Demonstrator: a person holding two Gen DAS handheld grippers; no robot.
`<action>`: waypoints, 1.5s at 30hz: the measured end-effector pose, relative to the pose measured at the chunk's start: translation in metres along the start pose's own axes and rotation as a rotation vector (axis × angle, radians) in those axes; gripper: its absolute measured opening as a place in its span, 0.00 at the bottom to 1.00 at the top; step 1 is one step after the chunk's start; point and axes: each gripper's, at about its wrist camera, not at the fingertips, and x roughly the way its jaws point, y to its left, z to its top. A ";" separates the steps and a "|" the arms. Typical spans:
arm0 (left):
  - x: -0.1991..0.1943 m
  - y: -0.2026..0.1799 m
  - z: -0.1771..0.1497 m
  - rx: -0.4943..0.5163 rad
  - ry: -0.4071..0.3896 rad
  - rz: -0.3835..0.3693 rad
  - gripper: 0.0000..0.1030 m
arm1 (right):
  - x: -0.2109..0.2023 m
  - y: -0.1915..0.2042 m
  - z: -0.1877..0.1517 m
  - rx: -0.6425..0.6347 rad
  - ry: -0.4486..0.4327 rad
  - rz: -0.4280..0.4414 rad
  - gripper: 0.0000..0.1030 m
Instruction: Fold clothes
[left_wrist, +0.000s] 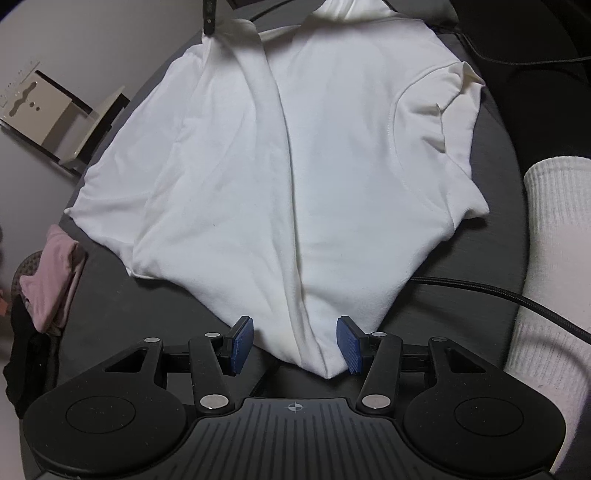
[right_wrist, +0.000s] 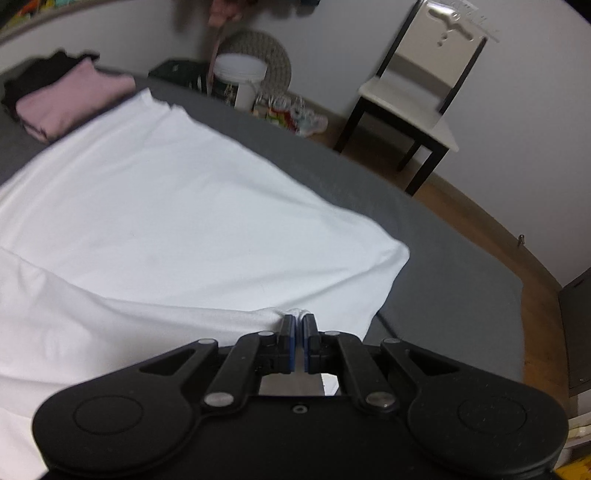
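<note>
A white T-shirt (left_wrist: 280, 166) lies spread on a dark grey table (left_wrist: 122, 306), with a long fold ridge down its middle. My left gripper (left_wrist: 295, 345) is open, its blue pads (left_wrist: 242, 341) on either side of the shirt's near corner. In the right wrist view the same white T-shirt (right_wrist: 166, 221) covers the table (right_wrist: 443, 280). My right gripper (right_wrist: 298, 341) is shut on a bunched edge of the shirt. At the top of the left wrist view, a thin dark tip of the other gripper (left_wrist: 209, 16) touches the far edge of the shirt.
A folded pink garment (right_wrist: 70, 98) on black clothing (right_wrist: 48, 70) sits at the table's far corner. A white-seated chair (right_wrist: 417, 92), a white bucket (right_wrist: 240, 74) and shoes (right_wrist: 295, 114) stand on the floor. A black cable (left_wrist: 509, 295) and a white-socked leg (left_wrist: 550, 280) lie to the right.
</note>
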 end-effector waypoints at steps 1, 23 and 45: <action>0.000 -0.001 0.000 0.001 0.000 -0.002 0.49 | 0.004 0.001 0.000 -0.003 0.007 -0.003 0.05; -0.013 0.000 0.004 0.017 -0.099 0.042 0.49 | 0.006 -0.098 -0.082 0.606 0.139 0.290 0.36; 0.005 -0.009 0.003 0.036 -0.018 -0.076 0.50 | 0.025 -0.083 -0.107 0.745 0.081 0.245 0.05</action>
